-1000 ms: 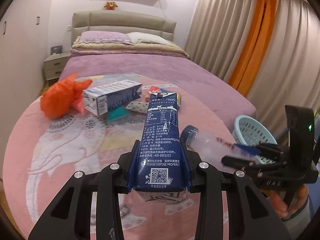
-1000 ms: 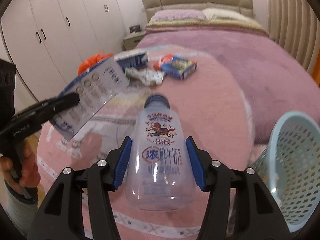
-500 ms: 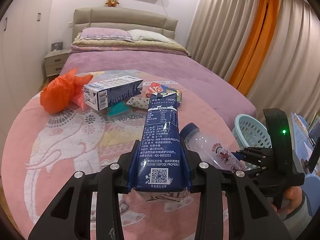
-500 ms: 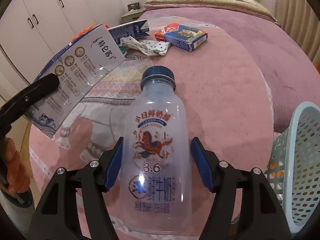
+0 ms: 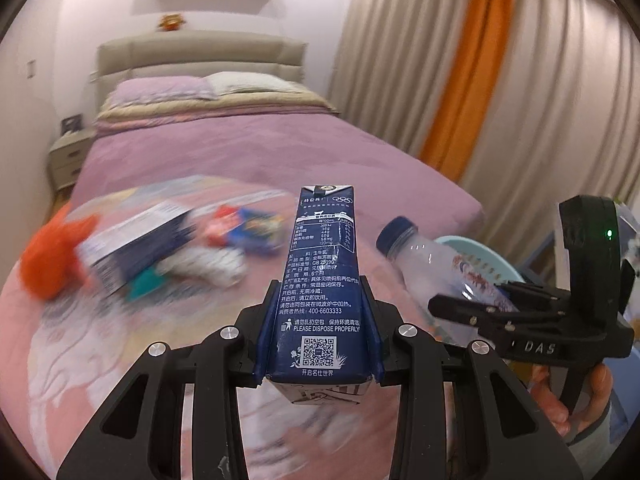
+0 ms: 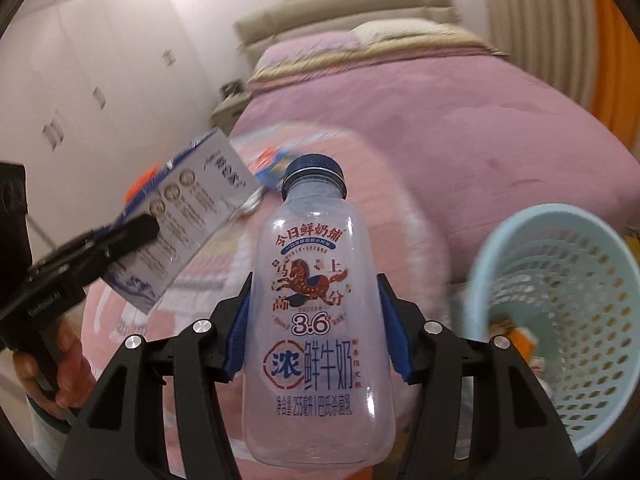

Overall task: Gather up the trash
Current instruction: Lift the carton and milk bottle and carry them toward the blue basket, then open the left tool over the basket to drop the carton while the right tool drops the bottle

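Note:
My left gripper [image 5: 320,328] is shut on a dark blue milk carton [image 5: 322,280] and holds it upright above the pink elephant blanket [image 5: 100,344]. My right gripper [image 6: 316,328] is shut on a clear milk bottle [image 6: 316,320] with a blue cap, held up in the air. The bottle also shows in the left wrist view [image 5: 436,268], and the carton in the right wrist view [image 6: 188,216]. A light blue mesh basket [image 6: 568,296] stands at the right beside the bed, with some scraps inside.
More trash lies on the blanket: an orange plastic bag [image 5: 52,256], a long blue-and-white box [image 5: 136,248], a white spotted wrapper [image 5: 208,268], and a red and blue packet [image 5: 244,228]. Curtains [image 5: 460,80] hang at the right, wardrobes [image 6: 80,80] at the left.
Both grippers have lifted and swung right toward the basket with their items still held. The basket now looks larger and closer in the right wrist view. The background is blurred by the motion.

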### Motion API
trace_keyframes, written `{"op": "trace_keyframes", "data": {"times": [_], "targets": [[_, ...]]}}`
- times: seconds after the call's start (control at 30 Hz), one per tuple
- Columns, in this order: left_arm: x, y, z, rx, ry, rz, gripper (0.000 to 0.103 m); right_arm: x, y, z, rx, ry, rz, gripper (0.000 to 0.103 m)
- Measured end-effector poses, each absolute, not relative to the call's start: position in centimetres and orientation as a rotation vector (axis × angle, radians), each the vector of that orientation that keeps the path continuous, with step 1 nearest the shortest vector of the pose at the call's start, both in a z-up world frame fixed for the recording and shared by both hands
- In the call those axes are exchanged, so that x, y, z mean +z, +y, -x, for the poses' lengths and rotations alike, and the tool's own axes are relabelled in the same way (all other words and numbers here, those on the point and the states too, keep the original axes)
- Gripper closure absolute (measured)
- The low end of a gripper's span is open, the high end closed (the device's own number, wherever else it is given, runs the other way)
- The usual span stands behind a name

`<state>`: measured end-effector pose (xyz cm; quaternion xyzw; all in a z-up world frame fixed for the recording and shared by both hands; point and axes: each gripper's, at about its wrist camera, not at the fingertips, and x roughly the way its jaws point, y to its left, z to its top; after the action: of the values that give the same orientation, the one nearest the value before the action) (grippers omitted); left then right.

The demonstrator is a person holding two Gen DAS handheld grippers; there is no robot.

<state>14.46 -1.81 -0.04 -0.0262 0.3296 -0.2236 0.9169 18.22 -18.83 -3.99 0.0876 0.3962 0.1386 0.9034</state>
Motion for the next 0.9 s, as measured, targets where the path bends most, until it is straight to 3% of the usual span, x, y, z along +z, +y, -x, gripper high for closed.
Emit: {"op": "trace_keyframes", "data": {"times": [0.3,0.63,0.67,0.7,0.77,0.9], "targets": [[-0.6,-12.7,-17.8,-0.669,0.724,0.011,0.068,-3.4,-28.6,-16.5,0.030,0.762,-0.290,0.050],[-4.8,-21.1,-20.1,-0.797,0.841,-0.015,0.068,-7.1,-35.3,-17.2,-0.219,0.852,-0.353,0.050],[-5.2,-21.3,-20.2,-0.798,0.848,-0.019,0.066,-7.4,-35.8,-17.3,-0.232,0.857,-0.363,0.049],[-5.4,-21.4,-20.2,-0.798,0.852,-0.018,0.055,-7.7,-36.1,-17.4,-0.246,0.863,-0.375,0.049],[-5.9,-21.7,-20.4,-0.799,0.864,-0.009,0.046,-8.3,-36.8,-17.7,-0.259,0.875,-0.395,0.048],[-6.0,-21.0,-20.0,-0.778,0.855,-0.024,0.046,-9.0,-38.0,-17.8,-0.255,0.874,-0.416,0.045]]}}
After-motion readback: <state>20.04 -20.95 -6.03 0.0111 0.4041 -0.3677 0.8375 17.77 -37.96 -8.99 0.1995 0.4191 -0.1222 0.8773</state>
